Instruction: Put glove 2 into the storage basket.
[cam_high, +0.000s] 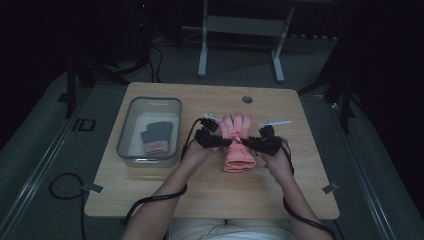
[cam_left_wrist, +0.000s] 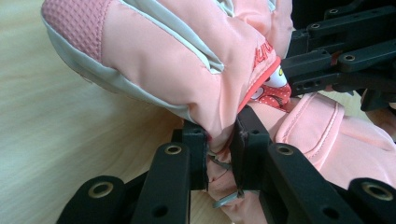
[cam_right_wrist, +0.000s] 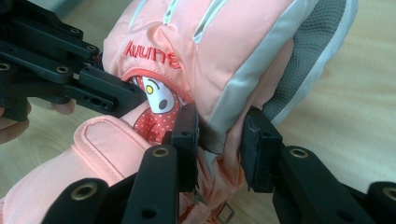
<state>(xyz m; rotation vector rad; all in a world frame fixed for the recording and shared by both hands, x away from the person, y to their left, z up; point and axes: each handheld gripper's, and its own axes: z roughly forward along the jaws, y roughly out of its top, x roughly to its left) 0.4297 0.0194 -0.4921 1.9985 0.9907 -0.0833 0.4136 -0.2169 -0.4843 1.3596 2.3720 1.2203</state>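
Pale wood grain runs across the table (cam_high: 150, 197) in front of us, its near edge bare and a strip of tape at each near corner. Our forearms come up over that edge, a cable trailing from each tool.

Just past our hands, the left gripper (cam_high: 226, 142) and right gripper (cam_high: 248, 141) point at each other from either side of a pink glove (cam_high: 238, 156). We see the glove near the middle of the table, its cuff towards us and its fingers pointing away. In the left gripper view, our left gripper (cam_left_wrist: 219, 154) is clamped tight on a bunched fold of the glove (cam_left_wrist: 177, 60). In the right gripper view, our right gripper (cam_right_wrist: 219, 140) has a thicker fold of the glove (cam_right_wrist: 205, 51) between its jaws, and both pads press on the fabric.

To the left of the glove stands a clear plastic bin (cam_high: 131, 112) holding a dark glove (cam_high: 156, 135) with a pink cuff. Farther off, a small round hole (cam_high: 247, 99) sits near the table's back edge.

Beyond the table, we make out grey carpet, the white legs of another table (cam_high: 202, 50), and dark stands on both sides in a dim room.
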